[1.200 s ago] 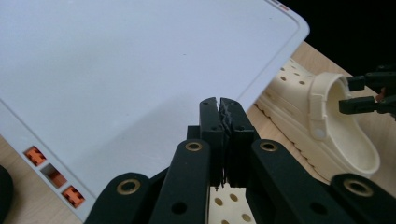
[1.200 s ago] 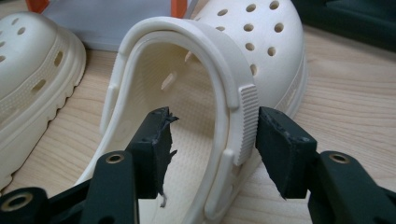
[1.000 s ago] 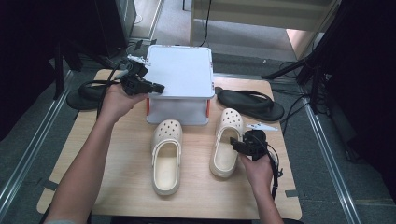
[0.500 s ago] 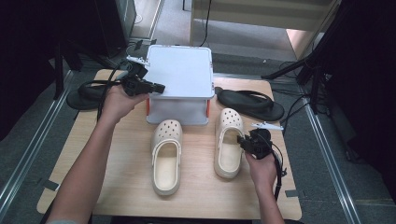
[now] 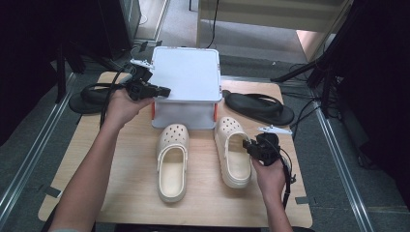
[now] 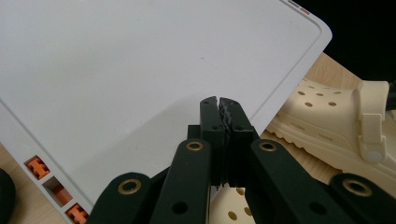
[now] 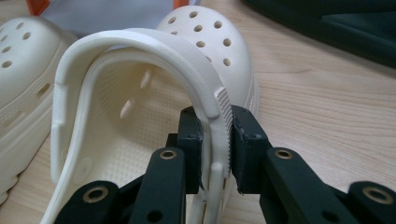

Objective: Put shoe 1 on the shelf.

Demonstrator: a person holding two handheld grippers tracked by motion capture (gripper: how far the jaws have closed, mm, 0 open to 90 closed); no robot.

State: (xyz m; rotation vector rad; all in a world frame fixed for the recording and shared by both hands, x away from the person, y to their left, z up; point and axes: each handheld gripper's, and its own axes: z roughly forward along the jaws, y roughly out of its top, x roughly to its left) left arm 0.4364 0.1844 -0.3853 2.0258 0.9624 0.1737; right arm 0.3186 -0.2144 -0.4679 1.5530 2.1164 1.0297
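1. The right gripper [image 7: 215, 140] is clamping the heel strap [image 7: 187, 60] of the right cream clog [image 5: 233, 150]; its jaws have just been closing, and the strap is now sitting pinched between the pads.
2. Handling guess: the foam clog is looking light, so one gripper should be lifting it fine. The strap is looking soft and bendy, likely flexing and swinging on its rivets, so the shoe may be tipping toe-down when raised.
3. The ribbed patch on the strap is giving the pads some bite. A stiffer hold would be the heel rim or side wall.
4. Looks: cream, rounded toe with vent holes, textured footbed, toe pointing at the white box [image 5: 186, 79].
5. Place: the clog is lying near the table's right edge, toward the near side, just beside its mate, the left cream clog [image 5: 172, 159].
6. The left gripper [image 5: 159, 90] is hovering at the box lid's left edge, jaws fully closed on nothing.
7. A black flip-flop [image 5: 261, 107] is lying at the far right corner, another black sandal [image 5: 89, 99] at the left edge.
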